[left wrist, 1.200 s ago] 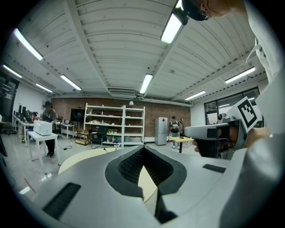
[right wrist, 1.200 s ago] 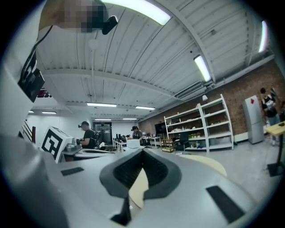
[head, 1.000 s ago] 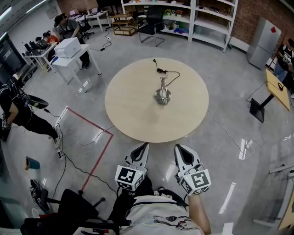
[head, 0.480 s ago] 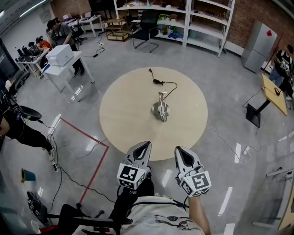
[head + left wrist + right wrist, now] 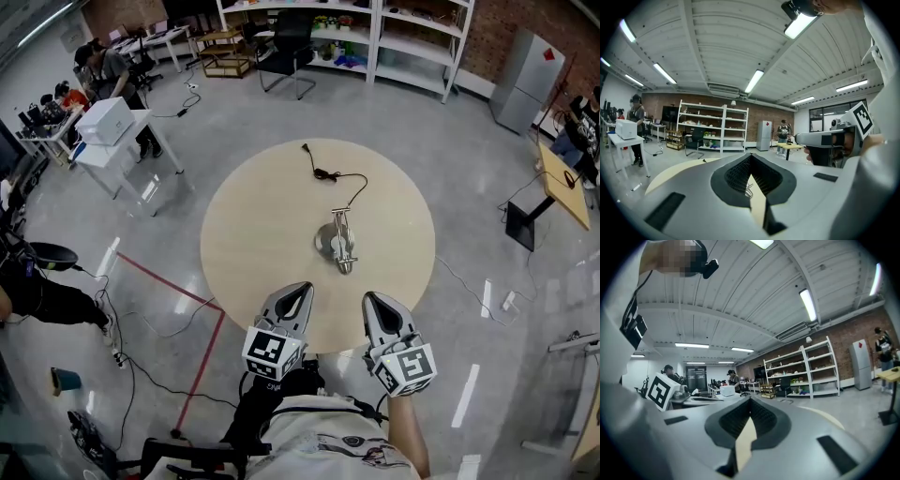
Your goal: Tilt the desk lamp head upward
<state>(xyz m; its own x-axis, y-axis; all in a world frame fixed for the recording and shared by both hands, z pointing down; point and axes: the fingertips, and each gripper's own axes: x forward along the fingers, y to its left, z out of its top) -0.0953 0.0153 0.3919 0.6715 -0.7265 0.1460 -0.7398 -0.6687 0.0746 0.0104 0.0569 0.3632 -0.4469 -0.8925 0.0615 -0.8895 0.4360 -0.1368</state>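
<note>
"When you looked down, where did the round desk [image 5: 244,234] lie?"

"Straight ahead. Its near edge was just under the tips of the left gripper [image 5: 298,291] and the right gripper [image 5: 373,300]. They hung side by side, touching nothing on it."

"And their fingers?"

"Clenched on both, with nothing between them. The left fingers [image 5: 736,174] met at their tips, and so did the right fingers [image 5: 761,420]. Only pale desk showed through the slit below each pair."

"Where was the desk lamp?"

"The desk lamp [image 5: 336,242] stood a little right of the desk's middle, well apart from both grippers. Its cord [image 5: 354,180] ran off toward the far edge, where the plug [image 5: 305,147] lay loose on the top."

"How should the tilt be done well?"

"I judged the reach across the desk to be the step in hand, with the tilt itself not yet begun. Both sets of fingers would have to part first. One gripper ought to pin the base so that so light a lamp would neither slide nor tip. The other should take the head from its side and lift it slowly about its hinge. I could not tell for certain which end was the head, as it was too small, though the end toward the near edge looked likeliest."
</note>
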